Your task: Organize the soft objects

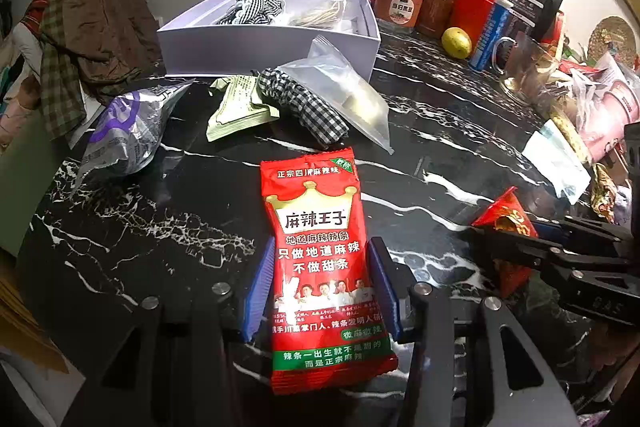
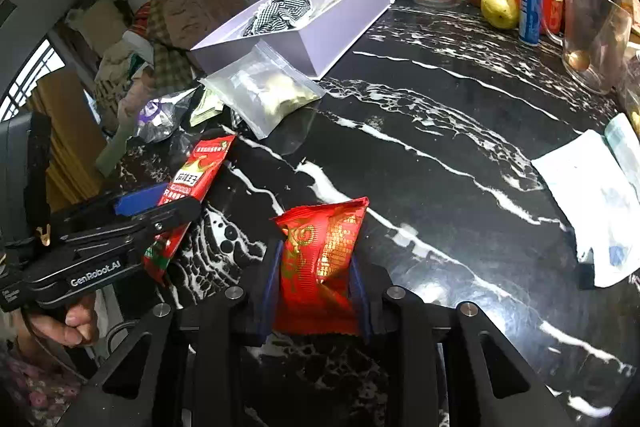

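A long red snack packet (image 1: pixel 320 259) with white lettering lies lengthwise between the blue pads of my left gripper (image 1: pixel 322 247), which press on both its sides; the right wrist view shows this packet (image 2: pixel 196 175) clamped in the left gripper (image 2: pixel 160 203) and tilted above the black marble table (image 2: pixel 440 147). My right gripper (image 2: pixel 316 255) is shut on a small red packet with gold print (image 2: pixel 320 251), pinched at its lower half. That gripper (image 1: pixel 520 239) and small packet (image 1: pixel 508 219) appear at the right of the left wrist view.
A white open box (image 1: pixel 264 43) with checked cloth inside stands at the back. Before it lie a clear zip bag (image 1: pixel 348 91), checked cloth (image 1: pixel 304 103), a green sachet (image 1: pixel 240 107) and a silver-purple bag (image 1: pixel 124 131). Clothes (image 1: pixel 88 27) pile left; jars (image 1: pixel 400 3), a lemon (image 1: pixel 456 43), a glass mug (image 1: pixel 524 67) stand right.
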A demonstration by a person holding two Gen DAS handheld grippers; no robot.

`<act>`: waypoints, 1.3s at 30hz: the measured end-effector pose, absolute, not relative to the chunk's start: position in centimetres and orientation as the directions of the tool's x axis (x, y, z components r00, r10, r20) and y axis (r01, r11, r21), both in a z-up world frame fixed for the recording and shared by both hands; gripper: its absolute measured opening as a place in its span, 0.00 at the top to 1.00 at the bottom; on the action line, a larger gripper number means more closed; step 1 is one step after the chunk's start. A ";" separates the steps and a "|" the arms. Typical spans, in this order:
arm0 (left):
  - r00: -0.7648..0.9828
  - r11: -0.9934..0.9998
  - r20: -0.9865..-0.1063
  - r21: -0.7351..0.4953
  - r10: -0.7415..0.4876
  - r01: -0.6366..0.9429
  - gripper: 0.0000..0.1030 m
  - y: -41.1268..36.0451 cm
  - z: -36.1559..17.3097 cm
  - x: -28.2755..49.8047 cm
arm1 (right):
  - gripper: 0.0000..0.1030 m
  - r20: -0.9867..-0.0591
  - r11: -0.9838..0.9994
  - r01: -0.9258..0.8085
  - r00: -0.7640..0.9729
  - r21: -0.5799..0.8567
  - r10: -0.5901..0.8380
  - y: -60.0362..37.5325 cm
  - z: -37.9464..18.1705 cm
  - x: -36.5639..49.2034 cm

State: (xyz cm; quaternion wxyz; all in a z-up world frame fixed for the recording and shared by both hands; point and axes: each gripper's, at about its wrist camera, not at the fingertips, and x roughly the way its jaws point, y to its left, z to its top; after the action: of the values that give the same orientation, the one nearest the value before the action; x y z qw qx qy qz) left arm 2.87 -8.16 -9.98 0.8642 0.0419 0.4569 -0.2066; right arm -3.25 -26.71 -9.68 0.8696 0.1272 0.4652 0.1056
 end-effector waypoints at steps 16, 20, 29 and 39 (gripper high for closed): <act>0.536 0.879 -0.742 -0.150 -0.403 0.452 0.55 -7.7 -5.8 1.1 | 0.70 -0.668 0.855 -0.152 0.563 0.495 0.487 -25.7 -6.8 -3.7; 0.557 0.870 -0.714 -0.152 -0.425 0.469 0.55 -7.8 -4.4 1.1 | 0.70 -0.657 0.862 -0.172 0.581 0.477 0.480 -25.5 -5.6 -3.7; 0.613 0.847 -0.632 -0.138 -0.474 0.513 0.55 -8.5 -0.7 1.4 | 0.70 -0.618 0.878 -0.239 0.635 0.415 0.465 -25.6 -1.6 -2.9; 0.696 0.840 -0.516 -0.094 -0.500 0.534 0.55 -9.1 3.9 2.7 | 0.70 -0.548 0.896 -0.272 0.716 0.351 0.433 -26.6 3.0 -1.5</act>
State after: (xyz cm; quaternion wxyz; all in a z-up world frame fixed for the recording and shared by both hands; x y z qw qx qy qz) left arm 2.68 -9.09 3.90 0.9202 0.0316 0.2706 -0.2809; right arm -1.47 -26.59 2.96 0.9179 0.1234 0.3244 0.1920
